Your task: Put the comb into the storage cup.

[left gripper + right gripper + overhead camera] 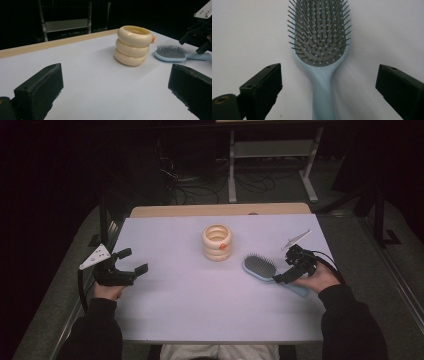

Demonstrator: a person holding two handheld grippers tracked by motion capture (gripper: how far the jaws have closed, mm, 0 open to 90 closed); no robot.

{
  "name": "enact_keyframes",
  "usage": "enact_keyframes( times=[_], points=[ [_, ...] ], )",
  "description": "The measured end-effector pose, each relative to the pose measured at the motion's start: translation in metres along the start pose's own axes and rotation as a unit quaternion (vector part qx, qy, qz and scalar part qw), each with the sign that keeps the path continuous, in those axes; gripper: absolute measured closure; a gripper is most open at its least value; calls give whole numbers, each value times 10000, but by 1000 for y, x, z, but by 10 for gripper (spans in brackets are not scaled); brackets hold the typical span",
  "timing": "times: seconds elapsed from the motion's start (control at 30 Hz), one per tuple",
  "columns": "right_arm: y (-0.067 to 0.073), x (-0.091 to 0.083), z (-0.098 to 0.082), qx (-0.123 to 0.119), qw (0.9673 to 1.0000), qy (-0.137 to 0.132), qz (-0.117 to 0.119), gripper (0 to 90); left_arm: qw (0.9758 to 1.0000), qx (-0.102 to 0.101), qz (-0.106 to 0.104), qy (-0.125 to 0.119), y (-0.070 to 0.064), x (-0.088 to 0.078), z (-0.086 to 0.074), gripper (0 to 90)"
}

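Two things lie on the white table (200, 310) in front of you. The hairbrush (261, 267) is light blue smooth plastic, with an oval head full of thin grey bristles that have small pale tips, and a narrow rounded handle. The holder (217, 242) is cream coloured and looks like three soft rings stacked one on another, hollow at the top, with a small orange spot on its side; it stands in the upper middle of the high view.

The hairbrush lies at the right of centre in the high view, bristles up, its head toward the upper left and its handle running to the lower right, under your right gripper (281, 279). In the right gripper view the handle (323, 100) sits in the lower middle, between the two black jaws, apart from both.

Your right gripper is wide open and grips nothing. Your left gripper (136, 260), at the left edge of the table, also stands wide open, with only bare table between its jaws.
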State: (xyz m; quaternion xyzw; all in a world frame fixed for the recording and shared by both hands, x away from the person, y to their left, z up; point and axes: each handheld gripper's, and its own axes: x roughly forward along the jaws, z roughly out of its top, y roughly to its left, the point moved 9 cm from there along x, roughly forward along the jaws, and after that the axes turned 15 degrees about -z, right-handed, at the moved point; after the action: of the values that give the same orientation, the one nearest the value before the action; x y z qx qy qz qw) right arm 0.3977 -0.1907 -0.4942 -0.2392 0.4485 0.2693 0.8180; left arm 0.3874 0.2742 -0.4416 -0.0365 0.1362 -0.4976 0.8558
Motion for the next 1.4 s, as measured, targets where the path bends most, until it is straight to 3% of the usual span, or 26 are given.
enact_keyframes(
  times=[0.53,0.83,1.23,1.4],
  points=[
    [5,14,-8,-225,9988,438,-46,177,10000,4,-1,19,0,0,0,0],
    [10,16,-11,-384,9974,613,38,328,10000,19,-11,29,0,1,0,0],
    [7,19,-15,-580,9947,814,-226,546,10000,29,-7,76,0,1,-2,0],
    [10,17,-15,-649,9940,875,-114,660,10000,31,-7,67,0,1,-1,0]
  ],
)
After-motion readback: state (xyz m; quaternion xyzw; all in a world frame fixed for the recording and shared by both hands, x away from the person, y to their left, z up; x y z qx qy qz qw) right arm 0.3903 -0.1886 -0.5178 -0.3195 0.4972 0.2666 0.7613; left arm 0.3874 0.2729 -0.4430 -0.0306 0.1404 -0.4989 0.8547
